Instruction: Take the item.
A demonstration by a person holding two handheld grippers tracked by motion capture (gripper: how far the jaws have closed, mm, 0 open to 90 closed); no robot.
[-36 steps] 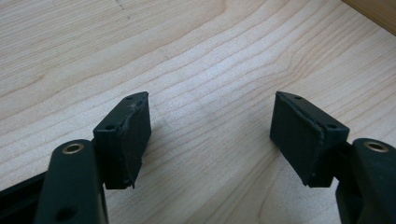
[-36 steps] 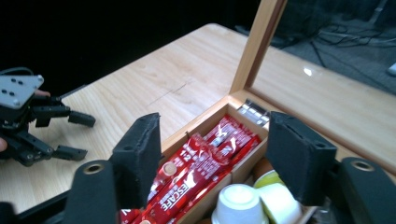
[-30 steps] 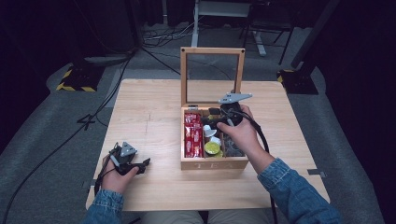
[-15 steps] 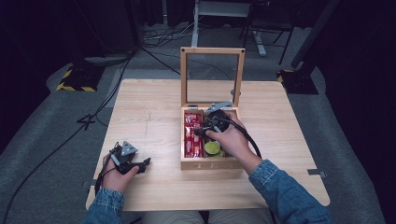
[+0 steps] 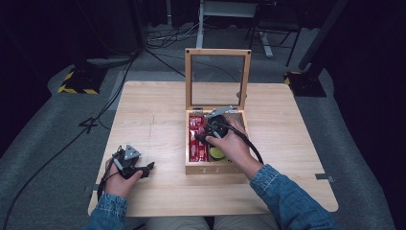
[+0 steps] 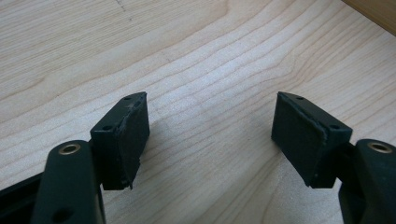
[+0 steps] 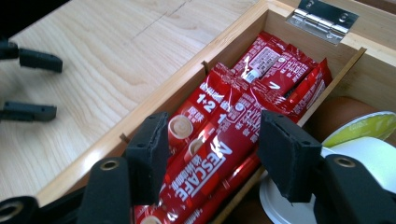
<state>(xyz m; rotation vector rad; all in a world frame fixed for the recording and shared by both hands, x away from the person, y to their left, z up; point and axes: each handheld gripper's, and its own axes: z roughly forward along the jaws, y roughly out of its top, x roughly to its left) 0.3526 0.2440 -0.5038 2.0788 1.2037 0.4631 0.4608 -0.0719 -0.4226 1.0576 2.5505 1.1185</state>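
A wooden box (image 5: 210, 168) stands mid-table with its glass lid (image 5: 218, 53) propped upright. Its left compartment holds several red coffee sachets (image 5: 196, 141). My right gripper (image 5: 205, 138) hovers over that compartment. In the right gripper view it (image 7: 217, 144) is open, its jaws straddling the red sachets (image 7: 219, 140) just above them, with nothing held. My left gripper (image 5: 145, 169) rests at the table's front left. In the left gripper view it (image 6: 210, 135) is open over bare wood.
A green-lidded cup (image 5: 216, 153) sits in the box's right compartment, partly under the hand; it (image 7: 369, 126) lies beside a white lid (image 7: 373, 163). The box's side wall (image 7: 187, 77) and lid hinge (image 7: 322, 18) are close. The left gripper's jaws (image 7: 32, 86) show farther off.
My right gripper has moved left across the box, from its right side to above the red sachets, and dipped lower. The left gripper has not moved.
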